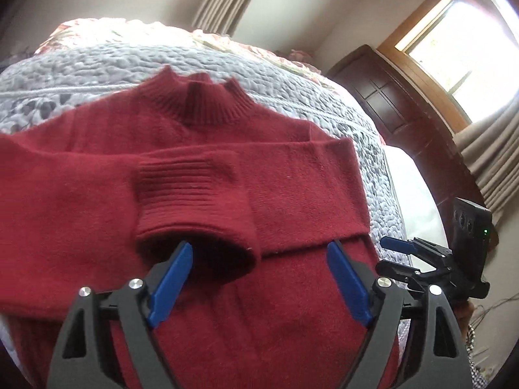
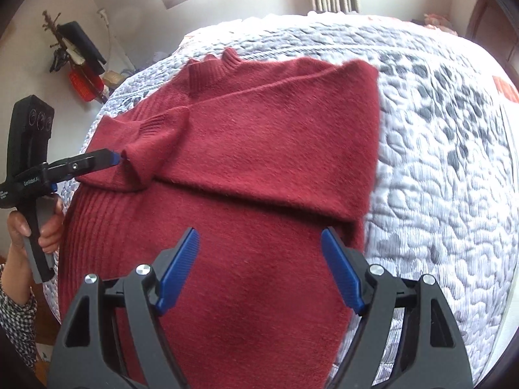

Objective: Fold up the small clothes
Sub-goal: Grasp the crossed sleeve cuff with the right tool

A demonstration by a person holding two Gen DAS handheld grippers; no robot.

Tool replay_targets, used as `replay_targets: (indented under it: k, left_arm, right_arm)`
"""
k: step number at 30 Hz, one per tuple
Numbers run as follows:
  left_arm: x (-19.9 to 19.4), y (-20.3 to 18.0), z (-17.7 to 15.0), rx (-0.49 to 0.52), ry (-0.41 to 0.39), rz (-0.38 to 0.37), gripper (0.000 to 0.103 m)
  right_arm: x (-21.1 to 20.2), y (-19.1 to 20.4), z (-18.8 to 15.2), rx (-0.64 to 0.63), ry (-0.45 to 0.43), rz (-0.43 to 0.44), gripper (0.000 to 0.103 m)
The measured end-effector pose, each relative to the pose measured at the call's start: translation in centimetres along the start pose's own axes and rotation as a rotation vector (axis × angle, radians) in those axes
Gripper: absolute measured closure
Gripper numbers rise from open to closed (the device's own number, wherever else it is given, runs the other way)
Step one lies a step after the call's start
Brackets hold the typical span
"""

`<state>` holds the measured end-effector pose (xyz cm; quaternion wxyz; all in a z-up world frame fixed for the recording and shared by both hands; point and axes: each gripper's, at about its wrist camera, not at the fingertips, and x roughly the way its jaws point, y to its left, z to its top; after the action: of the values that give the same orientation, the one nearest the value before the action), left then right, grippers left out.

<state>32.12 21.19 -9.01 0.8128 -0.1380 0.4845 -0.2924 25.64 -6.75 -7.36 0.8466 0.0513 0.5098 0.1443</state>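
A dark red knit sweater (image 2: pixel 259 136) lies flat on the bed, collar (image 1: pixel 198 100) away from me and both sleeves folded across its body. The ribbed cuff (image 1: pixel 191 194) of one sleeve lies on top near the middle. My left gripper (image 1: pixel 261 269) is open just above the sweater, its left fingertip (image 1: pixel 186 249) at the mouth of that cuff, holding nothing. In the right wrist view the left gripper (image 2: pixel 110 157) shows from the side, touching the cuff (image 2: pixel 146 149). My right gripper (image 2: pixel 259 249) hovers open over the lower body of the sweater, below the folded sleeve edge.
A grey quilted bedspread (image 2: pixel 438 162) covers the bed. A dark wooden headboard (image 1: pixel 389 97) and a bright window (image 1: pixel 454 48) are at the right. A rack with hanging items (image 2: pixel 74 58) stands by the wall. A person's hand (image 2: pixel 48 227) holds the left gripper's handle.
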Motion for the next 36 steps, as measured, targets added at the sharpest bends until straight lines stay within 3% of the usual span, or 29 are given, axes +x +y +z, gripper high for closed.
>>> replay_targets:
  k: [1,5,7,11,14,19,20,21,23,24,26,31,33,36]
  left_arm:
    - [-1.2,1.0,-0.1,-0.016,-0.013,0.014,0.017]
    - [-5.5,5.3,0.6,-0.060,-0.088,0.261,0.017]
    - [-6.6,7.3,1.0,-0.093,-0.081,0.345,0.017]
    - [-6.4,10.6,1.5,-0.155,-0.016,0.376,0.019]
    - [-4.6,11.8,1.4,-0.167,0.038,0.403,0.020]
    - [-3.3,13.0,0.9,-0.175,0.051,0.390,0.020]
    - [-3.3,13.1,0.9,-0.180,0.046,0.384,0.020]
    - [-3.3,13.3,0.9,-0.183,0.043,0.376,0.020]
    - [-3.3,13.5,0.8,-0.182,0.037,0.370,0.020]
    - [-3.2,13.4,0.8,-0.179,0.037,0.368,0.020]
    - [-3.1,13.4,0.7,-0.173,0.031,0.366,0.020]
    - [-3.1,13.3,0.6,-0.163,0.015,0.378,0.019]
    - [-2.9,13.0,0.4,-0.151,0.013,0.396,0.019]
    - [-2.8,12.6,0.3,-0.142,0.009,0.420,0.019]
  right_arm:
    - [0.0,0.6,0.4,-0.015,0.000,-0.005,0.026]
    - [0.1,4.5,3.3,-0.099,-0.002,0.020,0.026]
    - [0.7,7.0,4.9,-0.142,0.003,0.014,0.026]
    - [3.2,12.4,7.3,-0.244,0.059,0.053,0.026]
    - [5.6,15.4,8.0,-0.313,0.091,0.020,0.026]
    - [9.7,17.6,8.5,-0.367,0.152,-0.031,0.027]
    - [10.4,17.8,8.4,-0.378,0.156,-0.054,0.036]
    - [11.1,17.9,8.4,-0.387,0.161,-0.077,0.056]
    - [11.8,17.5,8.4,-0.367,0.159,-0.106,0.081]
    - [11.8,16.8,8.6,-0.336,0.150,-0.095,0.089]
    - [10.9,15.2,8.7,-0.263,0.115,-0.048,0.091]
    - [8.3,8.8,7.5,-0.029,0.064,0.072,0.088]
    - [7.9,6.6,6.3,0.018,0.083,0.070,0.067]
    - [7.2,4.1,5.1,0.042,0.072,0.074,0.047]
